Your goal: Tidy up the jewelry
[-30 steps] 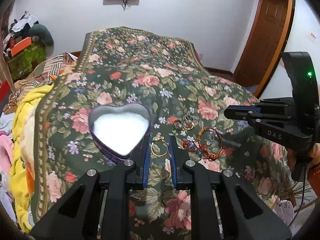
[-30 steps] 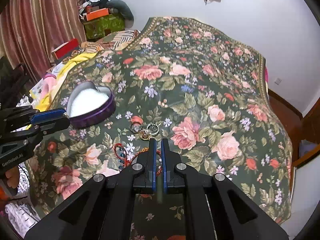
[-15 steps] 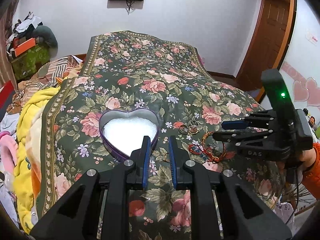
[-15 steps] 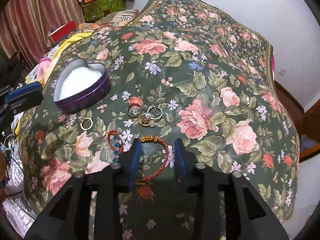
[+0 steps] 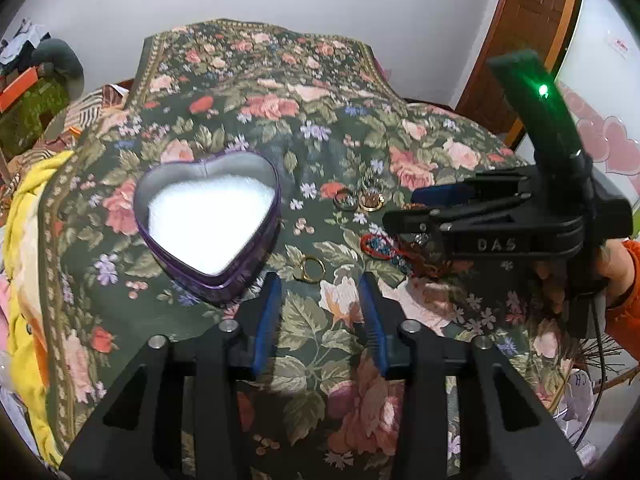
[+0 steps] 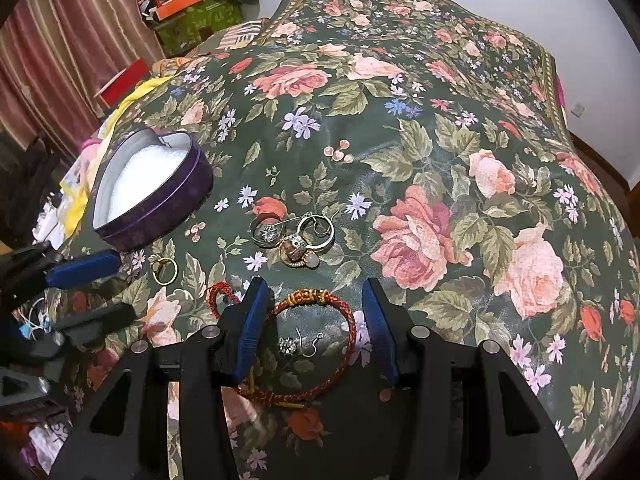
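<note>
A purple heart-shaped tin [image 5: 208, 216] [image 6: 150, 188] with white lining sits open on the floral bedspread. My left gripper [image 5: 320, 284] is open, with a small gold ring [image 5: 310, 269] [image 6: 165, 270] lying just beyond its tips. My right gripper [image 6: 316, 290] [image 5: 416, 208] is open and straddles a red cord bracelet with gold beads [image 6: 316, 340] and a small silver earring [image 6: 298, 344]. A cluster of rings and earrings [image 6: 296, 236] [image 5: 358, 198] lies ahead of it. A red and blue bracelet [image 5: 380, 246] lies left of the right gripper.
The floral bedspread [image 6: 420, 140] covers the whole bed. A yellow blanket [image 5: 24, 220] hangs at the left edge. Boxes and clothes [image 6: 192, 4] pile up by the curtain. A wooden door [image 5: 528, 24] stands at the back right.
Both grippers have opened wider. The right gripper has lowered over the red cord bracelet. The left gripper has drawn back, and the gold ring lies free ahead of its tips.
</note>
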{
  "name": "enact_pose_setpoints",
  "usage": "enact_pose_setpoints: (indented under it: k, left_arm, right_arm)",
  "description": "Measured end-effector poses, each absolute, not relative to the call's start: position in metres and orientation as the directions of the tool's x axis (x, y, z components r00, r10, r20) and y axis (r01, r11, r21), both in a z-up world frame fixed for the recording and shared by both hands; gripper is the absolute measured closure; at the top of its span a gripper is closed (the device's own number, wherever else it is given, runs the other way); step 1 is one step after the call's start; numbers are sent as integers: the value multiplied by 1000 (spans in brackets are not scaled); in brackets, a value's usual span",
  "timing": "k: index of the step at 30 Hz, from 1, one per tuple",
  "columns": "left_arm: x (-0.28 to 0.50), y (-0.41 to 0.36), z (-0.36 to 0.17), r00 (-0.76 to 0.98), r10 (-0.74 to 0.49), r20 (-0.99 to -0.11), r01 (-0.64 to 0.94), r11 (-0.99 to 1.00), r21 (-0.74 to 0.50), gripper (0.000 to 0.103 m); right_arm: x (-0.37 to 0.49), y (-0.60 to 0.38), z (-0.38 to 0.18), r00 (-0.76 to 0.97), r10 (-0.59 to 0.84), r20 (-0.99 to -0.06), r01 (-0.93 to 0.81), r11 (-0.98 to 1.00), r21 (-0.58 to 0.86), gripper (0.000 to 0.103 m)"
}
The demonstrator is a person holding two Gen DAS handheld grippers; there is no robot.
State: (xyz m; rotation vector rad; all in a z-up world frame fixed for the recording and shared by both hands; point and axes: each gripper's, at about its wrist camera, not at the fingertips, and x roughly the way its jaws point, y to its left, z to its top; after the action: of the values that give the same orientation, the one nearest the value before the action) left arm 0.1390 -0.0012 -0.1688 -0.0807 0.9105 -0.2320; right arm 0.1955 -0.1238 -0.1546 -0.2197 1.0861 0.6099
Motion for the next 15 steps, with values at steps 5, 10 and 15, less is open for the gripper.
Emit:
enact_pose_setpoints:
  k: [5, 10, 15]
  left_arm:
    - [148, -3, -181, 556, -235, -797, 165, 971, -171, 63]
    - [155, -8, -183, 565, -216, -796, 174, 975, -141, 63]
    - [163, -12, -189, 570, -194, -798, 179, 978, -109, 63]
  right_arm:
    - [189, -114, -158, 352, 318, -880, -604, 795, 46, 71]
    - [189, -118, -158, 343, 339, -876, -611, 789, 66, 84]
    - [186, -117, -157, 353, 342, -871, -620, 782, 56, 86]
